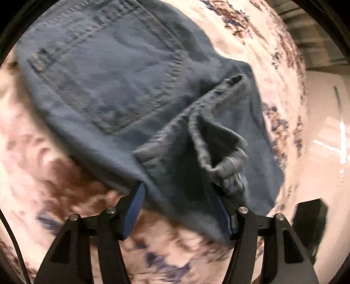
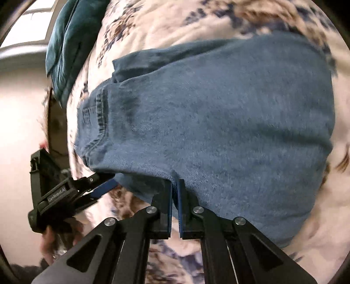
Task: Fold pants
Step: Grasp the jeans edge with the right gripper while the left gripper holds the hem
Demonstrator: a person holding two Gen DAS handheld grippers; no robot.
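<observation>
Jeans (image 2: 218,122) are lying folded on the floral bedspread (image 2: 166,21) — right gripper (image 2: 175,187) pinching their six-o'clock edge. Left gripper (image 1: 178,194) is gaping around denim at six o'clock, pads not pressing.

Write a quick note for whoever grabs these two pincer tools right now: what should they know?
Left gripper: open, jaws straddling the edge of the blue denim pants.
Right gripper: shut on the pants' near edge.
The pants lie folded in a compact bundle on the floral white bedspread; a hem flap sticks up.
Left: flatten the flap, possibly one more fold.
</observation>
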